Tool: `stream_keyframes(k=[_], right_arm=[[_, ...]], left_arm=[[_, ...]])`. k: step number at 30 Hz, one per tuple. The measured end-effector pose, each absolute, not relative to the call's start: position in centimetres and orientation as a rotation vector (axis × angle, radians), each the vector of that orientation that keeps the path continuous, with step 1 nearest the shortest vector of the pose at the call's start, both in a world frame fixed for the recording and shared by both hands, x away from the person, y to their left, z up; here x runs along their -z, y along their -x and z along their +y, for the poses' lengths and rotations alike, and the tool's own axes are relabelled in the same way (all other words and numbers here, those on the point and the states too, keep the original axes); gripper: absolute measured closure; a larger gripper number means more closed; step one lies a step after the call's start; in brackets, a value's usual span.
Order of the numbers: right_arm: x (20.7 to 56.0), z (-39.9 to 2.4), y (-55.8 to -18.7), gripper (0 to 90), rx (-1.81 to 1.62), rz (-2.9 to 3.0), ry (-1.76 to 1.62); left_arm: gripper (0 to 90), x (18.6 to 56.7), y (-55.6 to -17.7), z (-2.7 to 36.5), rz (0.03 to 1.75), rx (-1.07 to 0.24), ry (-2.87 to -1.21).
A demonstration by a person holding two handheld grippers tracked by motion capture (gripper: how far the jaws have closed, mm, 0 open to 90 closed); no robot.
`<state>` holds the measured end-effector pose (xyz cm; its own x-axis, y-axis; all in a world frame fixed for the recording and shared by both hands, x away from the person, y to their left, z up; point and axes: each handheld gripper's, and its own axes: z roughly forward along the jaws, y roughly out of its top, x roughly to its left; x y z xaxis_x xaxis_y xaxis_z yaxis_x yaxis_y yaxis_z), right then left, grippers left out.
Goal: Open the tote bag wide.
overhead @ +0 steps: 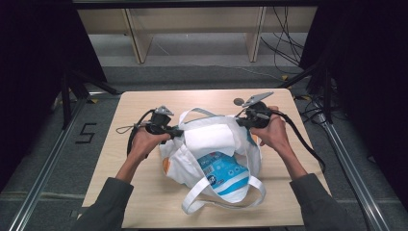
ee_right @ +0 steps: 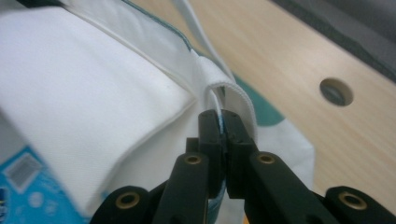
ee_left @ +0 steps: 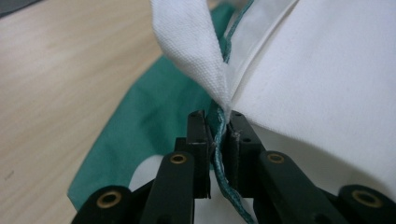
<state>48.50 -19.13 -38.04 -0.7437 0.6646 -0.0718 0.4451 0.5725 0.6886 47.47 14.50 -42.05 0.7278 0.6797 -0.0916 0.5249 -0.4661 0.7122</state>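
High view: a white tote bag (overhead: 216,159) lies mid-table (overhead: 144,207), its near handle loop (overhead: 226,195) slack. Left gripper (overhead: 179,131) pinches the bag's left rim (ee_left: 223,154); right gripper (overhead: 239,121) clamps the right rim (ee_right: 223,123). Beyond, a floor (overhead: 192,72).

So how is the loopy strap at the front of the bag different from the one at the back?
The front strap lies flat on the table in a wide open loop, nearest the person. The back strap arches up between the left gripper and the right gripper, and looks smaller. Both are white and belong to the same bag.
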Motion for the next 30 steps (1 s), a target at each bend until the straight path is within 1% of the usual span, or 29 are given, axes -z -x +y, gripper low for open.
stream_keyframes(k=[1,2,3,6,7,8,10,12,13,14,15,17,18,20,21,24,27,29,30], right_arm=[[38.6,-19.0,-48.8,88.8,-0.924,2.510,-0.910],[40.2,-18.5,-49.2,88.8,-0.887,2.504,-0.955],[40.9,-18.4,-49.6,88.8,-0.863,2.514,-0.969],[42.4,-18.1,-50.4,88.7,-0.829,2.542,-0.990],[42.7,-17.9,-50.4,88.7,-0.811,2.562,-1.035],[43.4,-18.0,-50.7,88.7,-0.806,2.574,-1.012],[44.1,-17.9,-50.9,88.7,-0.809,2.587,-1.025],[44.2,-17.8,-50.8,88.7,-0.802,2.588,-1.049],[44.2,-17.8,-50.9,88.7,-0.803,2.586,-1.043],[44.3,-17.8,-50.9,88.7,-0.808,2.583,-1.025],[44.2,-17.8,-50.9,88.7,-0.811,2.580,-1.028],[44.0,-17.8,-50.8,88.7,-0.806,2.581,-1.013],[43.9,-17.8,-50.8,88.7,-0.809,2.575,-1.018],[43.9,-17.9,-50.7,88.7,-0.815,2.574,-1.011],[43.9,-17.9,-50.5,88.7,-0.821,2.571,-1.022],[43.6,-18.3,-50.5,88.7,-0.836,2.574,-1.003],[43.4,-18.5,-50.3,88.5,-0.870,2.568,-1.042],[43.2,-18.5,-50.2,88.1,-0.874,2.562,-1.057],[43.2,-18.6,-50.2,87.7,-0.874,2.578,-1.049]], left_arm=[[80.4,42.7,-47.1,14.6,0.902,-0.259,-2.173],[79.7,42.9,-46.8,14.7,0.906,-0.253,-2.153],[77.4,42.8,-46.6,14.7,0.910,-0.248,-2.131],[72.4,41.7,-45.6,14.9,0.890,-0.281,-2.093],[69.6,40.7,-44.8,14.9,0.882,-0.310,-2.081],[65.0,39.7,-44.2,14.8,0.855,-0.349,-2.060],[60.8,37.6,-42.7,14.4,0.803,-0.406,-2.036],[61.0,35.6,-41.0,13.3,0.727,-0.442,-2.029],[61.4,35.0,-40.1,12.3,0.667,-0.428,-2.035],[61.6,34.7,-39.3,11.2,0.631,-0.428,-2.077],[61.4,35.0,-38.8,9.7,0.596,-0.431,-2.148],[58.5,36.4,-39.0,8.0,0.575,-0.400,-2.277],[55.8,37.6,-39.5,7.3,0.610,-0.386,-2.317],[49.4,39.4,-40.6,6.9,0.658,-0.409,-2.372],[46.3,40.7,-41.2,6.8,0.696,-0.386,-2.407],[37.5,42.6,-42.1,7.0,0.729,-0.332,-2.412],[32.1,43.4,-42.0,6.5,0.717,-0.345,-2.464],[25.1,43.9,-41.9,6.0,0.702,-0.344,-2.502],[24.5,44.2,-41.9,5.8,0.709,-0.350,-2.502]])
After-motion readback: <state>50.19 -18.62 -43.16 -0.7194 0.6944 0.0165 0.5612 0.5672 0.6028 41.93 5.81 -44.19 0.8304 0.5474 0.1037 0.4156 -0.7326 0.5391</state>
